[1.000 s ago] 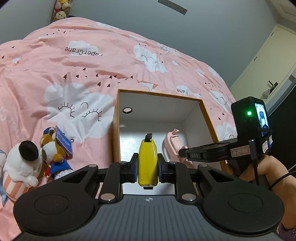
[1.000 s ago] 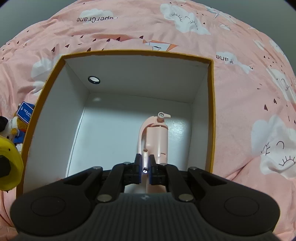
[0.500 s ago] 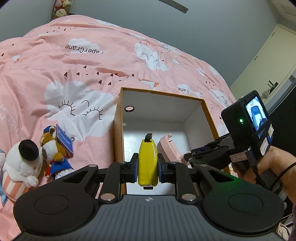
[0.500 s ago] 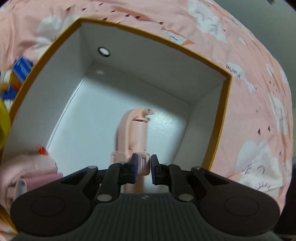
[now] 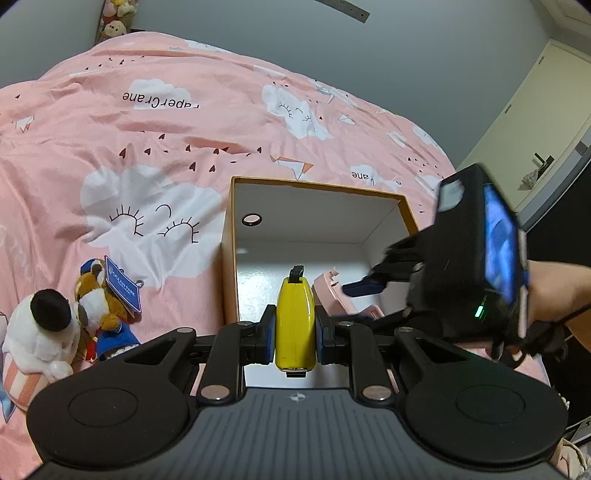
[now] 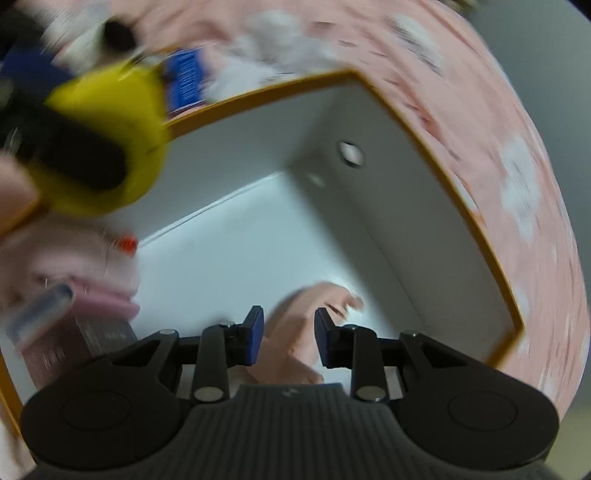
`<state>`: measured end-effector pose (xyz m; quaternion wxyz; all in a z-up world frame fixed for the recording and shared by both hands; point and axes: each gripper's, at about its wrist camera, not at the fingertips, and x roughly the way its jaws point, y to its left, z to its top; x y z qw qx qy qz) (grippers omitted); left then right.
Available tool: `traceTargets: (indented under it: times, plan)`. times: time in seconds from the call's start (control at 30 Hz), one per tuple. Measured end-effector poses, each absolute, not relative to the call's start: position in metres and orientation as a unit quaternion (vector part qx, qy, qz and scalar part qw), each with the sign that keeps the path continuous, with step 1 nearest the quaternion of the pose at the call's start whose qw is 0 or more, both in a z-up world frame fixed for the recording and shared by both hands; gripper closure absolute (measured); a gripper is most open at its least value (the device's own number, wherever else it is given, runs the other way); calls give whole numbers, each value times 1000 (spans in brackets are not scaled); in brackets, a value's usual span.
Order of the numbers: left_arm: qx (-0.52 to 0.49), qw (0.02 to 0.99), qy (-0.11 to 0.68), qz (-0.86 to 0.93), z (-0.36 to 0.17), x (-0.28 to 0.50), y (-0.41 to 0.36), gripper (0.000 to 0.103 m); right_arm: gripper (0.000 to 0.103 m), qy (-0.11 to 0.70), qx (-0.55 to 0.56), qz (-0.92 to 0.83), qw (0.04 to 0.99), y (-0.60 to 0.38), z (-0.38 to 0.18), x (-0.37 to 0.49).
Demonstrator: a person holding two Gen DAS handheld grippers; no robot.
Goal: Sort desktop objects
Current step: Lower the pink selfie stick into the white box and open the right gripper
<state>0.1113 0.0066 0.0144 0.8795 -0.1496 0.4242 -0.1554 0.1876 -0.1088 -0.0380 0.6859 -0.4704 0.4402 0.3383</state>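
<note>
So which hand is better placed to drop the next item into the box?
Left. Its gripper is shut on the yellow item at the box rim; the right gripper's jaws are opening around the pink item inside.

**Bedding, wall and doorway around the work area**

A pink bedspread point(image 5: 177, 147) is spread across most of the left wrist view, printed with white clouds, small dark hearts, paper planes and the words "PaperCrane". A grey wall point(image 5: 406, 74) is seen behind it, and a long grey bar point(image 5: 341, 9) is mounted high on that wall. A pile of soft toys point(image 5: 116, 16) is stacked in the far left corner. A cream door point(image 5: 535, 122) is seen at the right. In the blurred right wrist view only the bedspread is made out.
</note>
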Motion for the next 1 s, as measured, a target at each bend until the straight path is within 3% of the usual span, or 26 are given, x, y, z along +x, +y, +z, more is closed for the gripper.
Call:
traceTargets:
  times: [0.4,0.73,1.0]
  plan:
    - [-157,870,437,-164,10,120,5,81,78,400,-560,410,598,-113,-59,175]
    - [-158,866,445,-168,6,121,2,81,78,427,-582,365,587,-127,-75,191]
    - [-161,858,444,-201,8,118,-4,81,78,414,-517,363,655,-131,-44,193]
